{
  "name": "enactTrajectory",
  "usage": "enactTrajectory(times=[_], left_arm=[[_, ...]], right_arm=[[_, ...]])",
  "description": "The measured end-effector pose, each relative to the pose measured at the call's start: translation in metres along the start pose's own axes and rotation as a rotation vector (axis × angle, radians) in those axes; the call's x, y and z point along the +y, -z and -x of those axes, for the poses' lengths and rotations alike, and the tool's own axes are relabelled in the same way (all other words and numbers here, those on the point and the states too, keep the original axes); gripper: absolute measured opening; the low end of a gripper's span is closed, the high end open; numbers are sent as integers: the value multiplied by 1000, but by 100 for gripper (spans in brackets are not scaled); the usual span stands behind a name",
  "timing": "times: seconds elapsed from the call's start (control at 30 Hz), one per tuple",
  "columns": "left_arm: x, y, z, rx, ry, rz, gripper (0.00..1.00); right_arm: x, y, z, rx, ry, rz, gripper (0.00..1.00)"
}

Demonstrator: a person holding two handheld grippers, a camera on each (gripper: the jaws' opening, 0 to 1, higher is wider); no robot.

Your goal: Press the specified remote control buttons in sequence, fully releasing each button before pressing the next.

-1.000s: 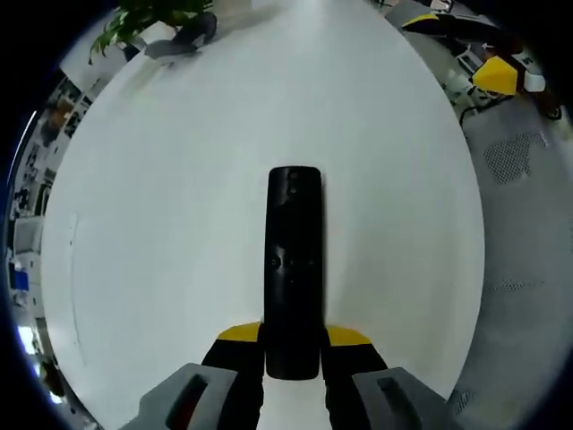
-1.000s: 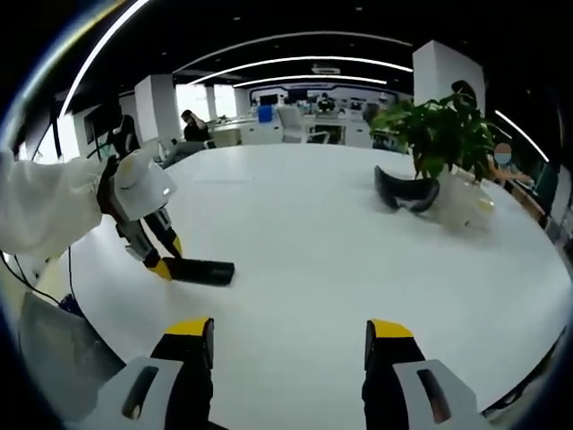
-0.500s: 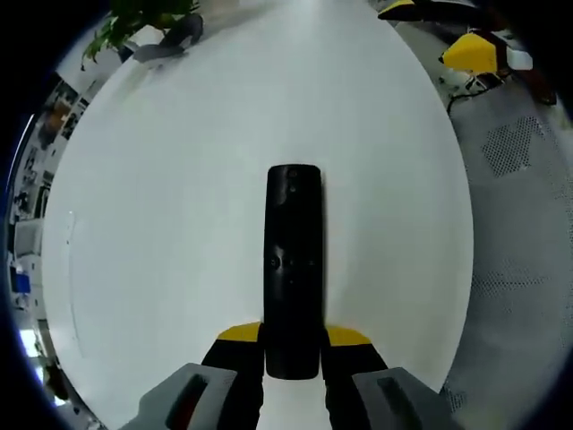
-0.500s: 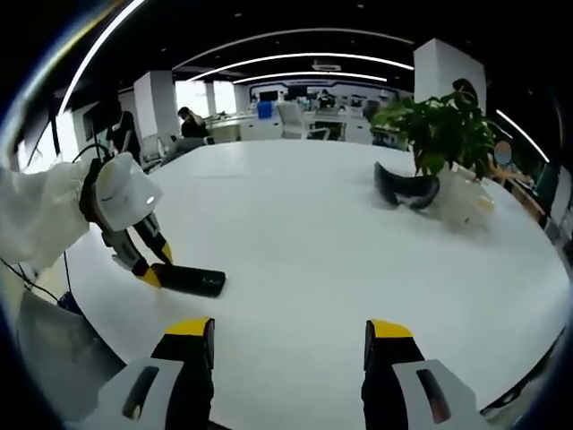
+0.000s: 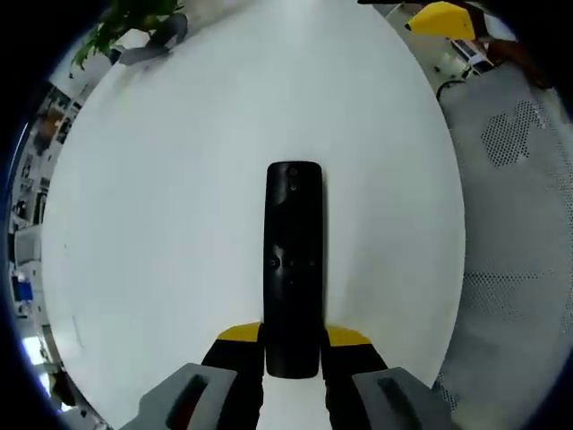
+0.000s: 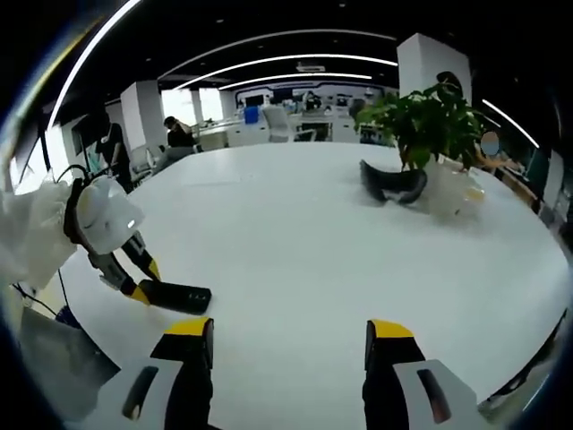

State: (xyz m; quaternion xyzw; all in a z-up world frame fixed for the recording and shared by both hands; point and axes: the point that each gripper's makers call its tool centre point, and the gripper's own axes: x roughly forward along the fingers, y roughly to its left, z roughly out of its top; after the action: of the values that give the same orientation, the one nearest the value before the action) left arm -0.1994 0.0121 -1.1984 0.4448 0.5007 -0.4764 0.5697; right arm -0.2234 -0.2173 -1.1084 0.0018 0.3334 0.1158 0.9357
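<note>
Since a second ago, the left tool (image 6: 134,288) has slid the remote (image 5: 293,269) nearer the worktop (image 6: 304,233) edge, clamped on its near end. Right tool (image 6: 286,345) gapes empty; press squarely, release fully.

The remote control (image 5: 293,269) looks like matt black plastic; beneath it, the white table (image 5: 179,206) is smooth, faintly glossy.

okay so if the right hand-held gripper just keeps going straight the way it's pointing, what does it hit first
Probably nothing soon: the right hand-held gripper is open, with bare white table ahead. The plant and dark headset sit farther off to the right, though depth is unclear.
</note>
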Motion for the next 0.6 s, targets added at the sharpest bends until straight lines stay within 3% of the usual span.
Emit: enactTrajectory(times=[0.6], left_arm=[[-23, 4, 1, -57, -10, 57, 24]], right_arm=[[15, 7, -3, 39, -53, 72, 66]])
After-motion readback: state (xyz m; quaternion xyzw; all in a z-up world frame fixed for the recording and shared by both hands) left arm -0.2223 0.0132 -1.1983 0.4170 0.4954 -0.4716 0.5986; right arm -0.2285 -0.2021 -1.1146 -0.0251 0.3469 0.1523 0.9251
